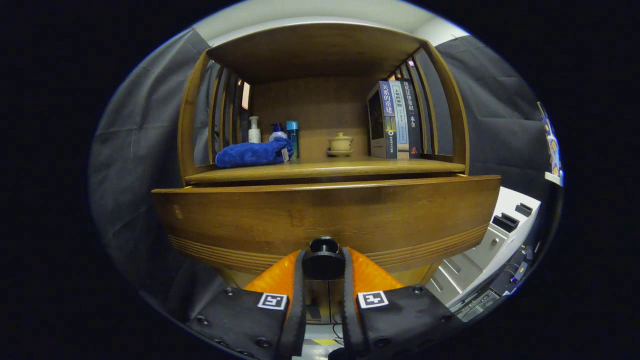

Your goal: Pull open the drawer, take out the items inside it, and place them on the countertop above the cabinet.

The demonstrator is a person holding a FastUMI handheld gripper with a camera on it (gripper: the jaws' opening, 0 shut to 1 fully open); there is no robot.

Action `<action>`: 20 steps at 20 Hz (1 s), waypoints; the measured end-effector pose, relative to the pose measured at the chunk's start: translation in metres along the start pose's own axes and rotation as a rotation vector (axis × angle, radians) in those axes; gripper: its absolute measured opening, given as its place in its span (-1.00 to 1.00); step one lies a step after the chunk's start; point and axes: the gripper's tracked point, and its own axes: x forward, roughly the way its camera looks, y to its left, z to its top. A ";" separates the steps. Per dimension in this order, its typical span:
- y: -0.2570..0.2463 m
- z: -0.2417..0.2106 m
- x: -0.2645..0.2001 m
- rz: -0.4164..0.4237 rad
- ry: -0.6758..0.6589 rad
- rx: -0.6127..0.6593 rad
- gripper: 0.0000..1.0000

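Gripper view: gripper (323, 262) clenched on drawer knob (323, 260), drawer front (325, 215) proud of countertop edge (320, 172).

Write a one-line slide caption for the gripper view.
Gripper shut on the drawer knob, drawer front pulled out.

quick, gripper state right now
Gripper: shut on the drawer knob, one finger pressing on each side of it; drawer front stands out ahead of the shelf.
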 end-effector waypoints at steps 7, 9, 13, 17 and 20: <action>0.001 -0.004 -0.020 -0.020 0.013 0.010 -0.24; -0.003 -0.005 -0.027 -0.042 0.027 0.000 -0.24; 0.001 -0.010 -0.034 -0.026 0.036 0.006 -0.39; 0.000 -0.023 -0.059 -0.021 0.050 -0.002 -0.39; 0.002 -0.025 -0.078 -0.020 0.068 0.020 -0.39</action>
